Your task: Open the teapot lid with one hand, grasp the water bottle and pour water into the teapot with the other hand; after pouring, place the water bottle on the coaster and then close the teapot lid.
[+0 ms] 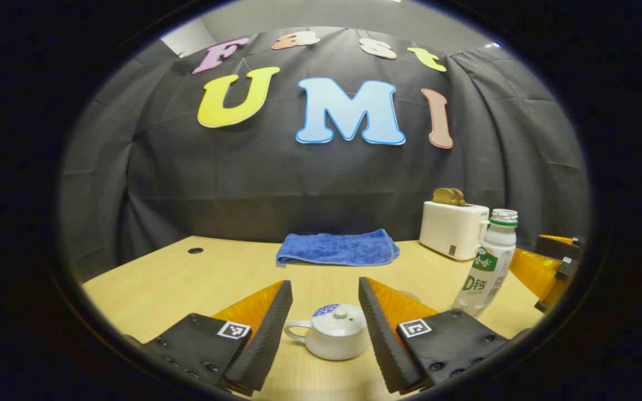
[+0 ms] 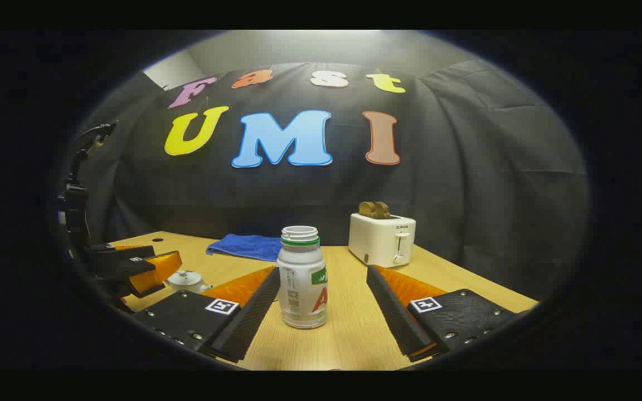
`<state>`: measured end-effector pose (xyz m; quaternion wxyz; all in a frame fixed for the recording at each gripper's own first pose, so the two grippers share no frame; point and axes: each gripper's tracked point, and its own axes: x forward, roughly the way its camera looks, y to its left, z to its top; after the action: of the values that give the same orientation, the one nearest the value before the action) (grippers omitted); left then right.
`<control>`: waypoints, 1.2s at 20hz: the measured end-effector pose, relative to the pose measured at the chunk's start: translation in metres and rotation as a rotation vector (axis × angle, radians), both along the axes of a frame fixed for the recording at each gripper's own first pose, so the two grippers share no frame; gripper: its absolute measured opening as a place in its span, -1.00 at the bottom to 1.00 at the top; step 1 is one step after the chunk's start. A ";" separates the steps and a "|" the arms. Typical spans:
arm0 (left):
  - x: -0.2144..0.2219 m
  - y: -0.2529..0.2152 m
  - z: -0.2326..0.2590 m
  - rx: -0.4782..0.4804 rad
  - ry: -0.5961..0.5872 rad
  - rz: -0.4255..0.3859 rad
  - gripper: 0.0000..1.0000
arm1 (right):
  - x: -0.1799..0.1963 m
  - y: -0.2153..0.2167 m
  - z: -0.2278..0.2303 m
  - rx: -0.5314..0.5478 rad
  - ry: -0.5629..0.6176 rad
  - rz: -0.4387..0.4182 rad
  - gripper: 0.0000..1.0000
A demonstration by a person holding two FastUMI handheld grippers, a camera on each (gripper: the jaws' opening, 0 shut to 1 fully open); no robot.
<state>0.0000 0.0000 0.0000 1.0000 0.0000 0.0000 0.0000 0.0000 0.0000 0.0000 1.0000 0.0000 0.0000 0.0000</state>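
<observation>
A small white teapot [image 1: 335, 333] with its lid [image 1: 339, 316] on sits on the wooden table, seen low between the fingers of my left gripper [image 1: 324, 283], which is open and holds nothing. To its right stands an upright, uncapped white water bottle [image 1: 491, 262] with a green label. In the right gripper view the same bottle [image 2: 301, 278] stands between the spread fingers of my right gripper [image 2: 323, 269], which is open and not touching it. The teapot [image 2: 186, 280] appears at the left there, just beyond the left gripper [image 2: 142, 267].
A white toaster [image 1: 452, 228] with bread in its slots stands at the back right of the table [image 1: 159, 284]. A folded blue towel [image 1: 336, 249] lies at the back middle, against the black cloth wall. The right gripper's body [image 1: 549, 267] sits just right of the bottle.
</observation>
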 end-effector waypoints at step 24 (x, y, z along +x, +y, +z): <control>0.034 -0.015 -0.040 0.073 0.122 -0.027 0.46 | -0.002 0.002 -0.009 -0.013 0.023 -0.005 0.92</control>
<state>0.0343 -0.0154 -0.0401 0.9974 0.0364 0.0607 -0.0133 -0.0019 0.0021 -0.0087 0.9999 -0.0066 0.0116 -0.0024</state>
